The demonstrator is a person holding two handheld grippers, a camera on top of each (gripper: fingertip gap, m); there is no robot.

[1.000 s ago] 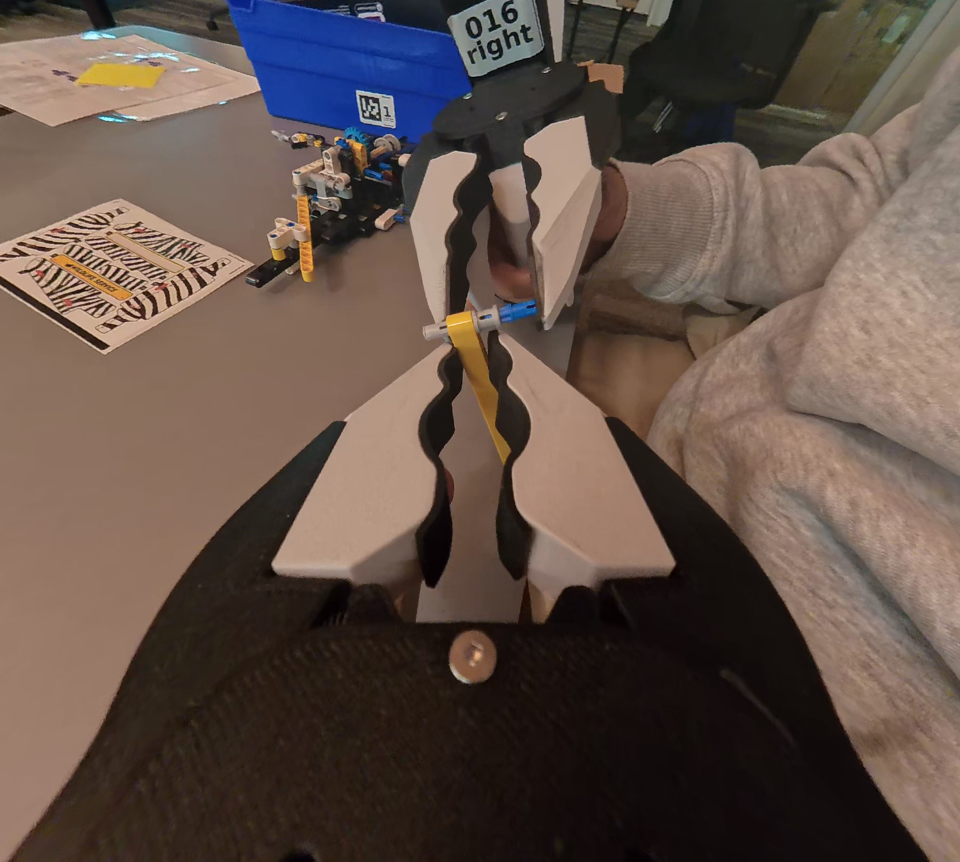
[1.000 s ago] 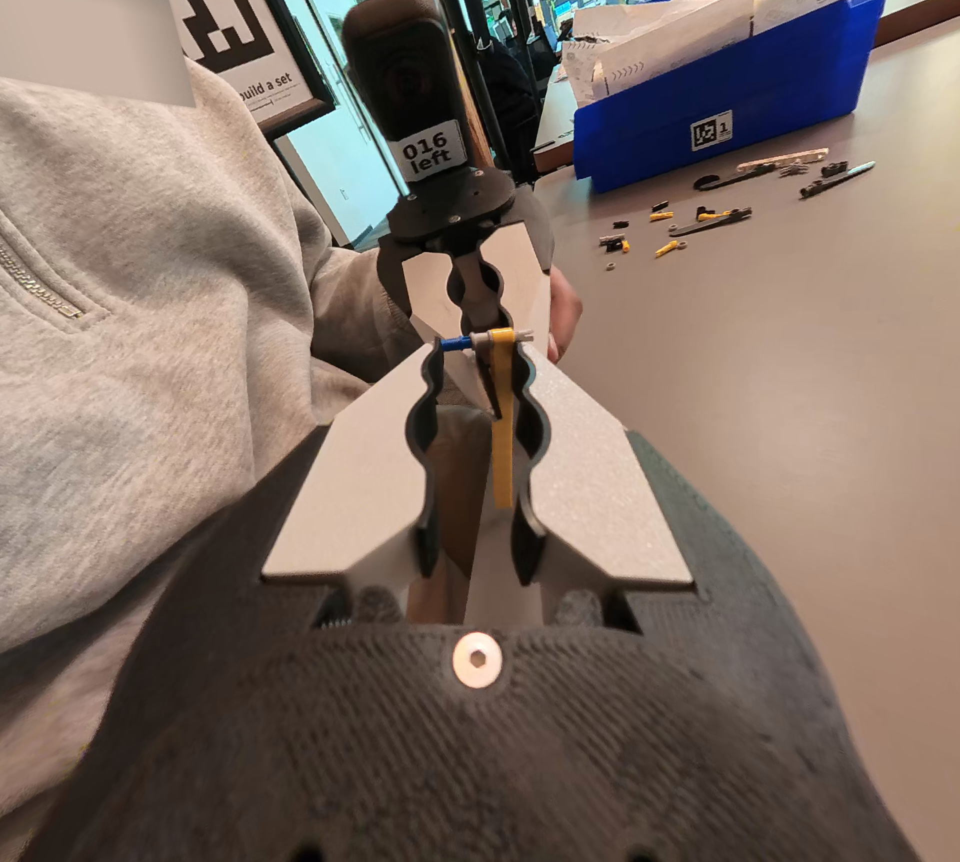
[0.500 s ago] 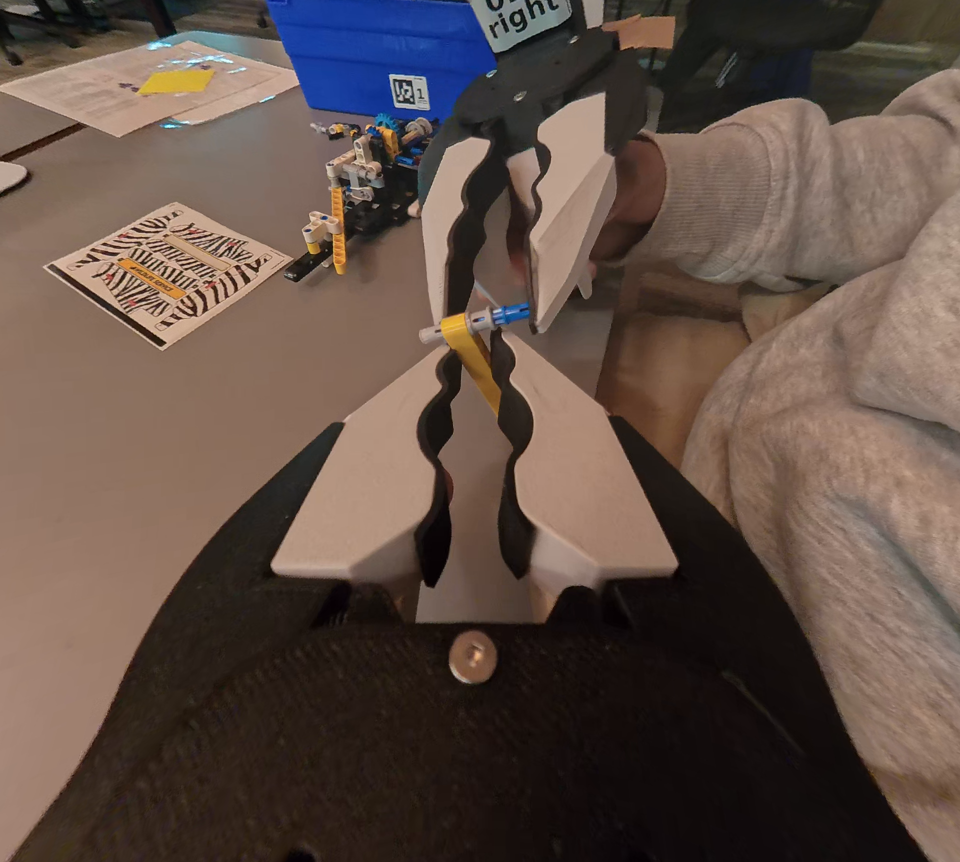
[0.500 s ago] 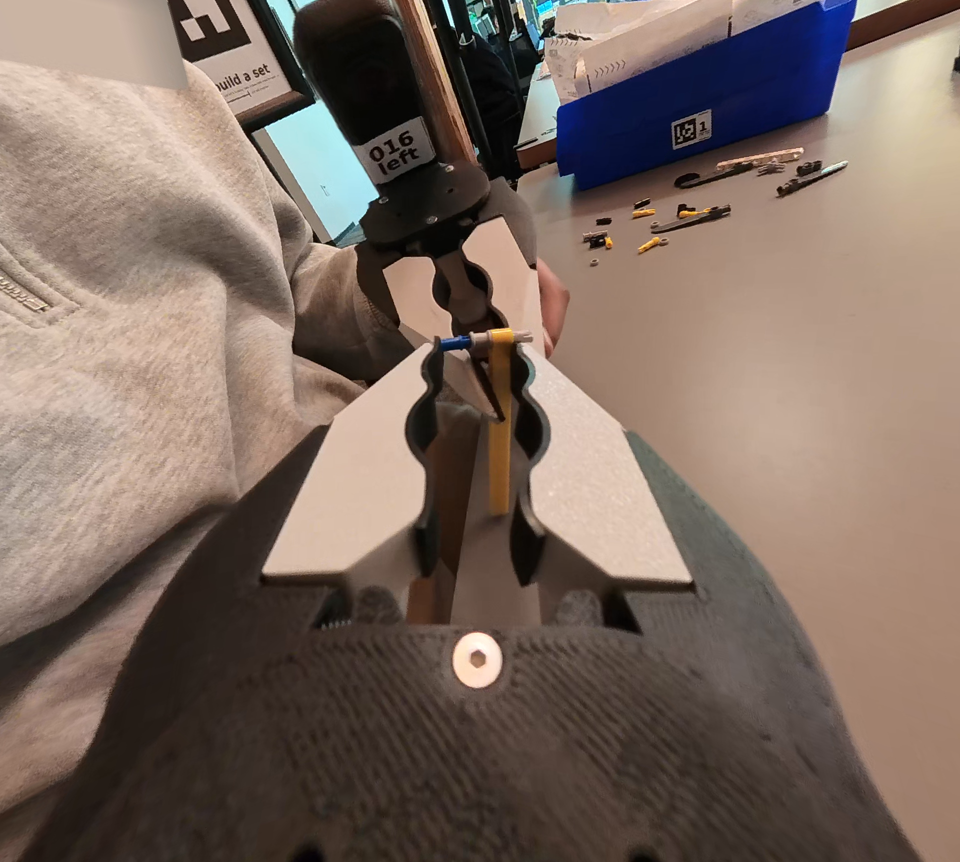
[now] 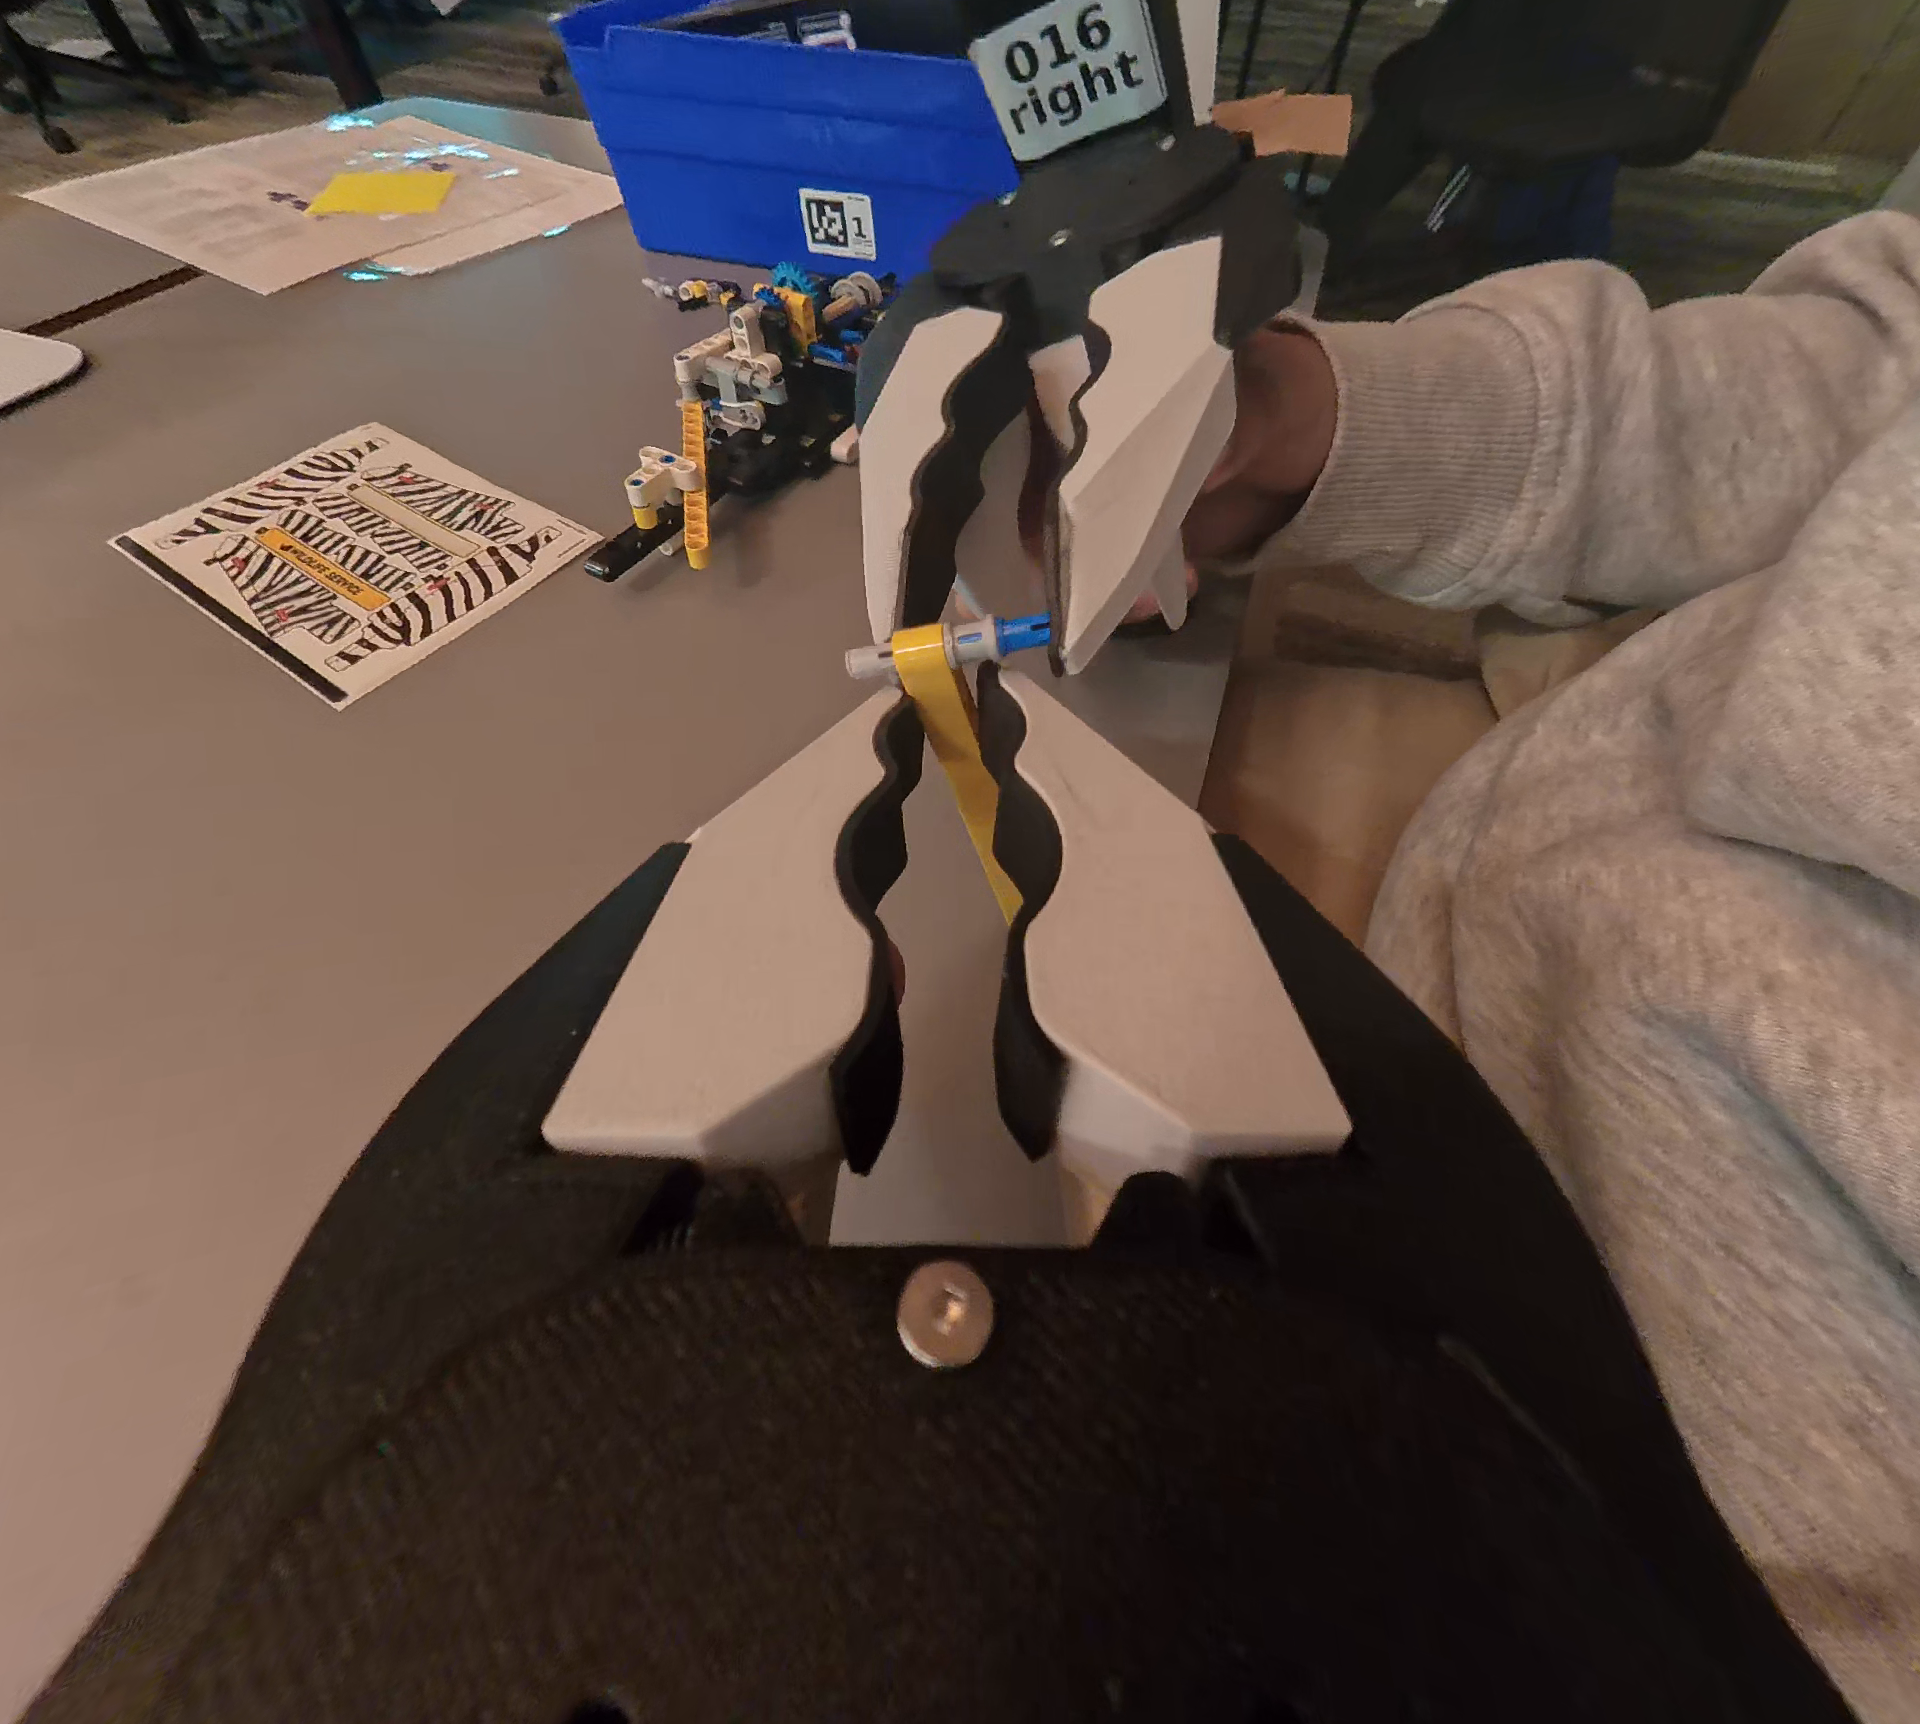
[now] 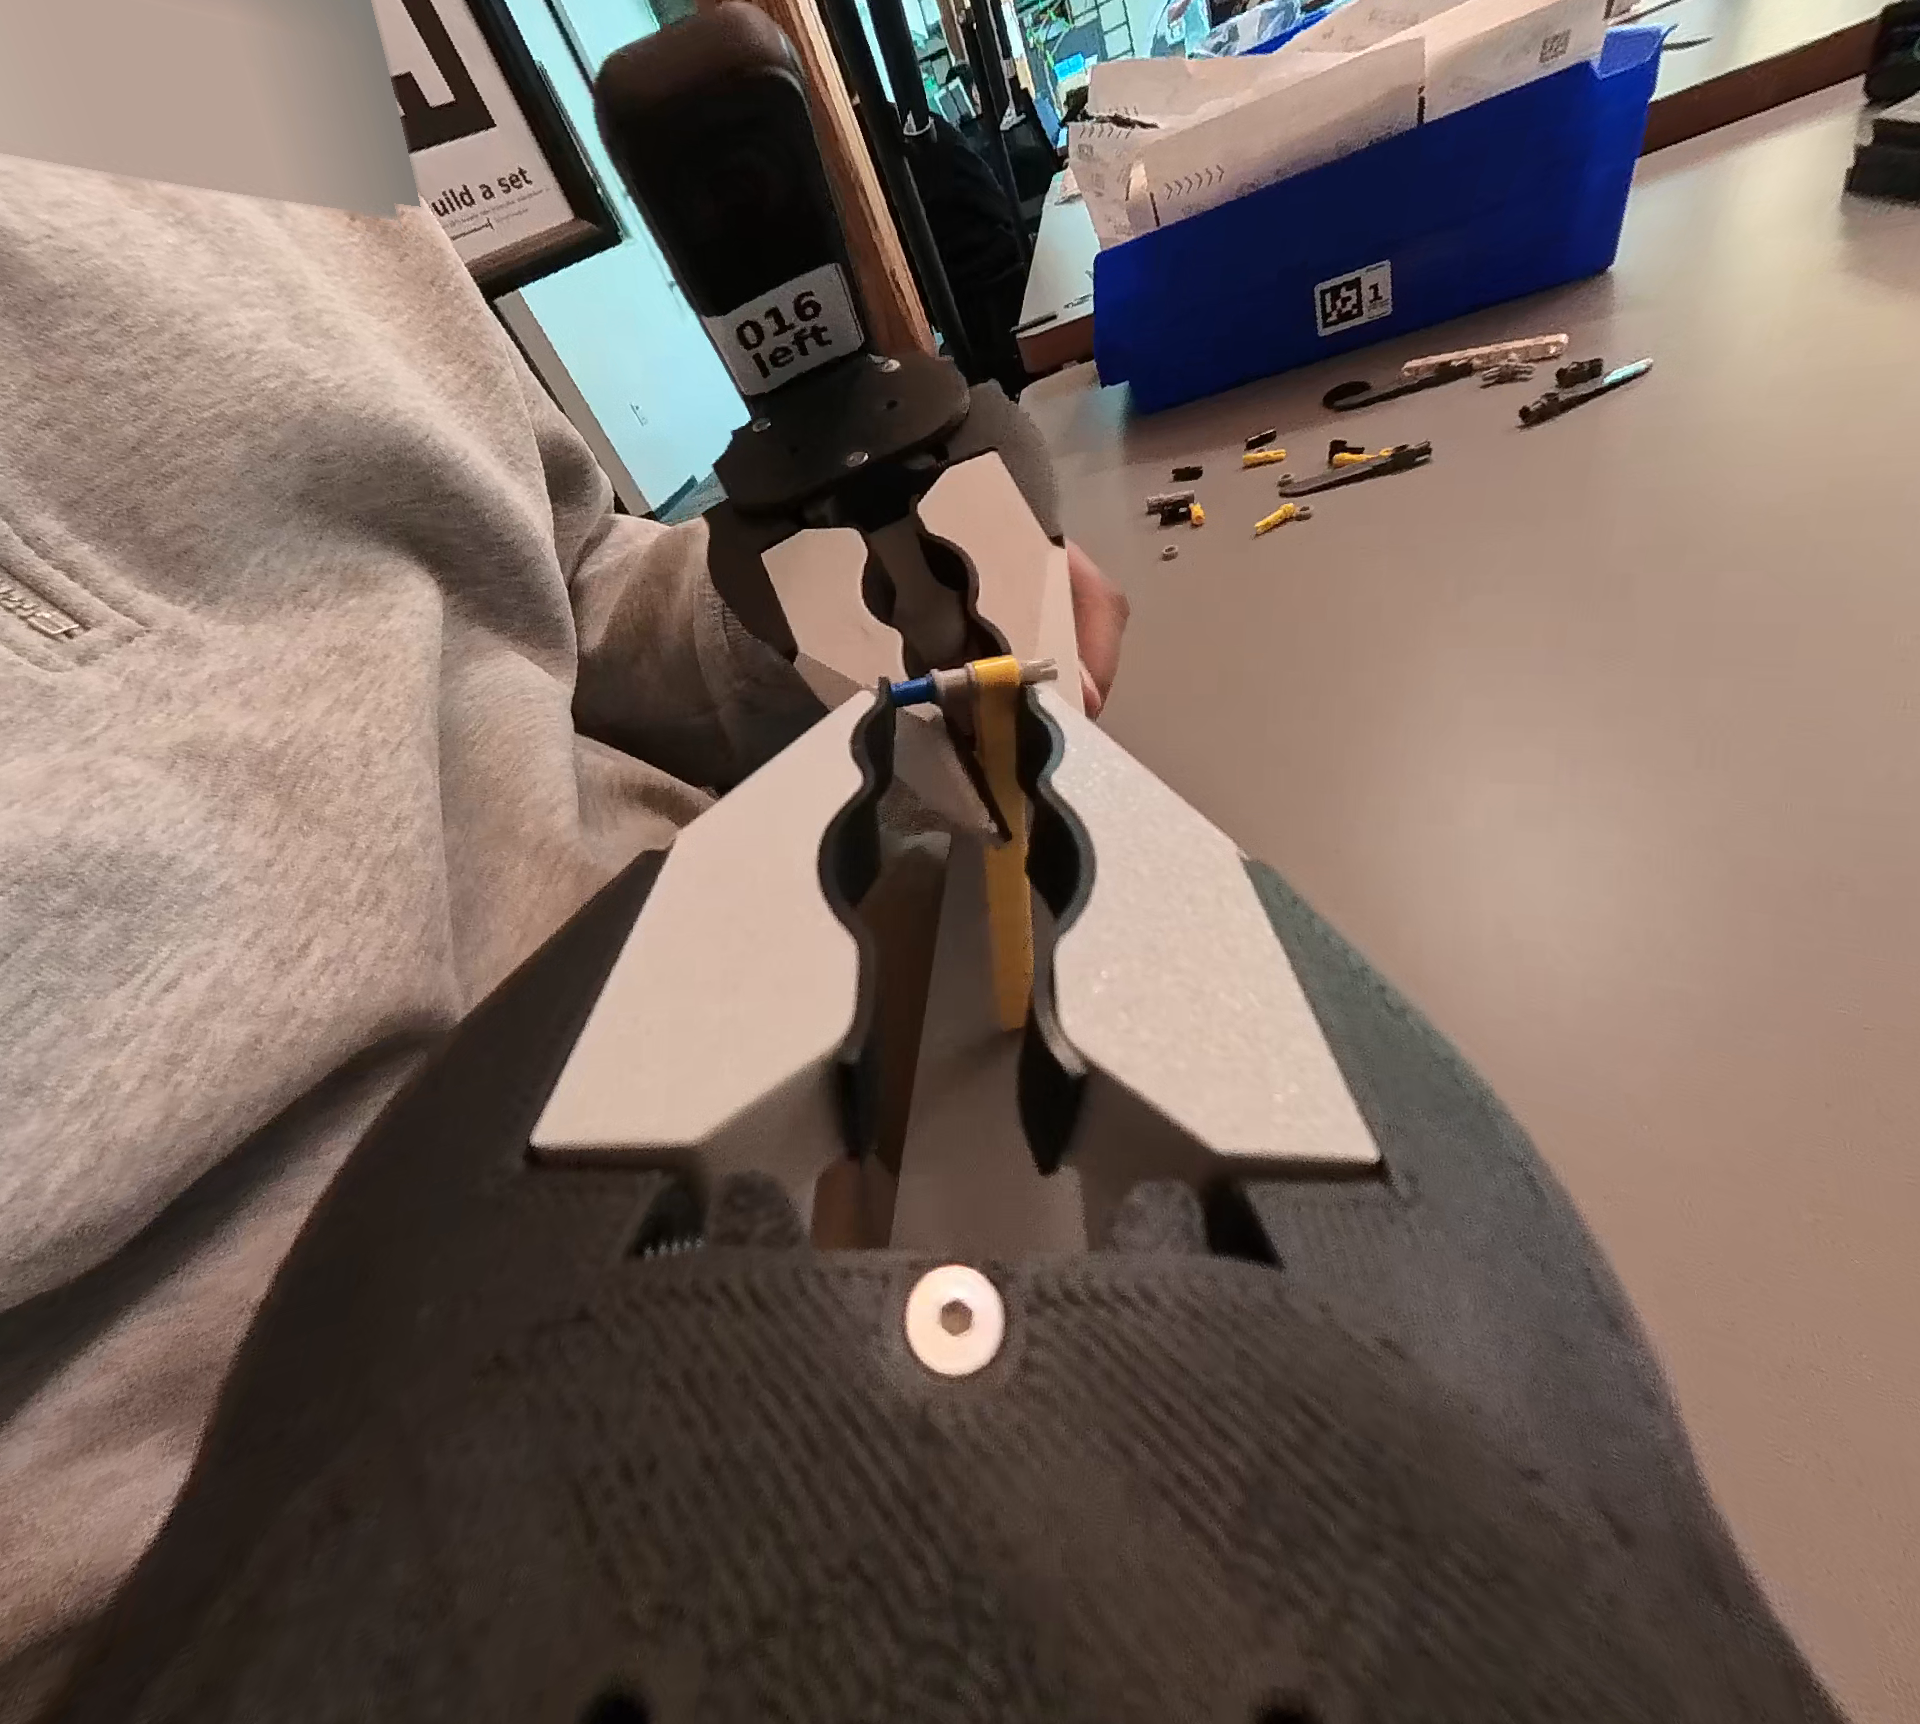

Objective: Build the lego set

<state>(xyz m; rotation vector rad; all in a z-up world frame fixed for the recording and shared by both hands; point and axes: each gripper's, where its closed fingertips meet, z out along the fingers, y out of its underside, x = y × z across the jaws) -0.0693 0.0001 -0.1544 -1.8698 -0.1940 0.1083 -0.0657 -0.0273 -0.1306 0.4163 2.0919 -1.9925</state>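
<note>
Little has moved since before: our left gripper holds the beam; its pin lies crosswise between the wide right gripper fingers.

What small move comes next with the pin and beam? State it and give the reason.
Probably squeeze the right tongs a little, pushing the pin deeper into the yellow beam. The left tongs pinch the beam, the right tongs straddle the pin lengthwise, and its blue end sticks well out of the hole.
</note>
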